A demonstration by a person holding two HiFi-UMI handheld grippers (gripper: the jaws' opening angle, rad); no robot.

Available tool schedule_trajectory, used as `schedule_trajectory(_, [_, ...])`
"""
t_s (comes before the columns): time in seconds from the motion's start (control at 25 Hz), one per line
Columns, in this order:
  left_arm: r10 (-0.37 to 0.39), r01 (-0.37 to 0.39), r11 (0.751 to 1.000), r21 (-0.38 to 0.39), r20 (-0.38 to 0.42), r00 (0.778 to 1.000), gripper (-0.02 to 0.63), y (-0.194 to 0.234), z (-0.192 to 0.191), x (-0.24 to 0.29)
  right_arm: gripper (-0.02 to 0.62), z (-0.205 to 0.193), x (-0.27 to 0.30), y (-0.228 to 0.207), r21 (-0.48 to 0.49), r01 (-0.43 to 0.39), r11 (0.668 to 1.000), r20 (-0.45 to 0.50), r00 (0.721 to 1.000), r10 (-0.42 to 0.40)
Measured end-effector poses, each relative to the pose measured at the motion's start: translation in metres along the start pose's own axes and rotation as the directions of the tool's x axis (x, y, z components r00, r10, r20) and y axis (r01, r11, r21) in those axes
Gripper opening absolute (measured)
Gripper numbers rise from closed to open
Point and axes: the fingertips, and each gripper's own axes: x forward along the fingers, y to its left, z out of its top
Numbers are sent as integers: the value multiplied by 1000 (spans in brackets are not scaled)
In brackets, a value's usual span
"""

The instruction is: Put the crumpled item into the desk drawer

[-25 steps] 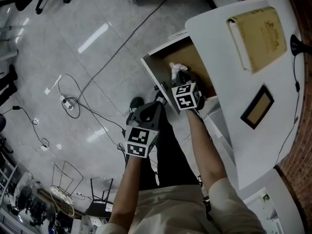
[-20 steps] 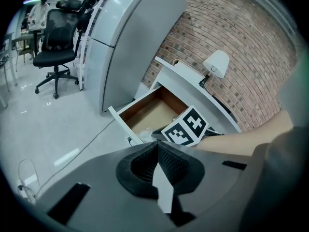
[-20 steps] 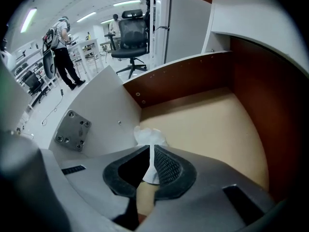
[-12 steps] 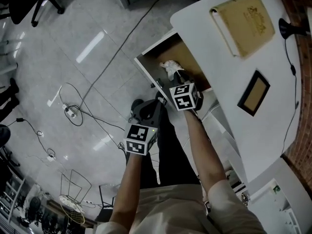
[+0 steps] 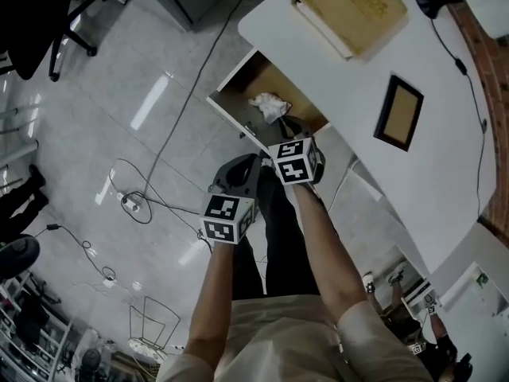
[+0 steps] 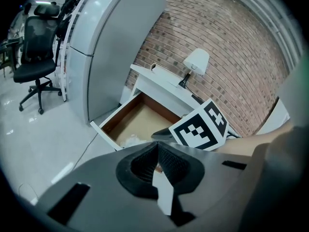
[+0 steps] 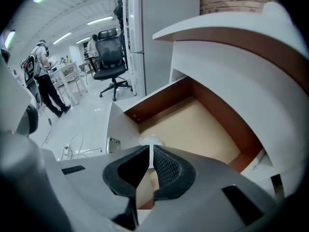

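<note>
A white crumpled paper (image 5: 270, 106) lies inside the open desk drawer (image 5: 231, 106), near its front edge. My right gripper (image 5: 288, 124) hovers just above and behind the paper, not touching it. In the right gripper view the jaws (image 7: 151, 149) are open by only a narrow gap with nothing between them, and the crumpled paper (image 7: 150, 140) shows just past the tips on the drawer's tan floor (image 7: 193, 124). My left gripper (image 5: 238, 172) hangs lower, in front of the drawer, shut and empty (image 6: 157, 146). The left gripper view shows the drawer (image 6: 140, 115) and the paper (image 6: 130, 140).
Above the drawer, the white desk top (image 5: 358, 94) carries a tan book (image 5: 350, 6), a picture frame (image 5: 398, 111) and a lamp (image 5: 433, 2). Cables (image 5: 135, 205) lie on the tiled floor. An office chair (image 7: 108, 47) and a person (image 7: 43, 76) are further off.
The right gripper held the crumpled paper over the drawer; now the paper lies in the drawer and the gripper has drawn back from it. The left gripper stays shut.
</note>
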Motion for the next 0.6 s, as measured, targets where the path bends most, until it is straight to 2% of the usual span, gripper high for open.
schedule_trajectory(0.28, [-31,30,997,70,14,999,15,-31,19,-20,46,1,-61,3,76,38,996,48,998,-42])
schedule_trajectory(0.6, [-55,53,988,146,14,998,15,-67,39,-67,46,-12,-138,21,199,63,978,102,991,-84])
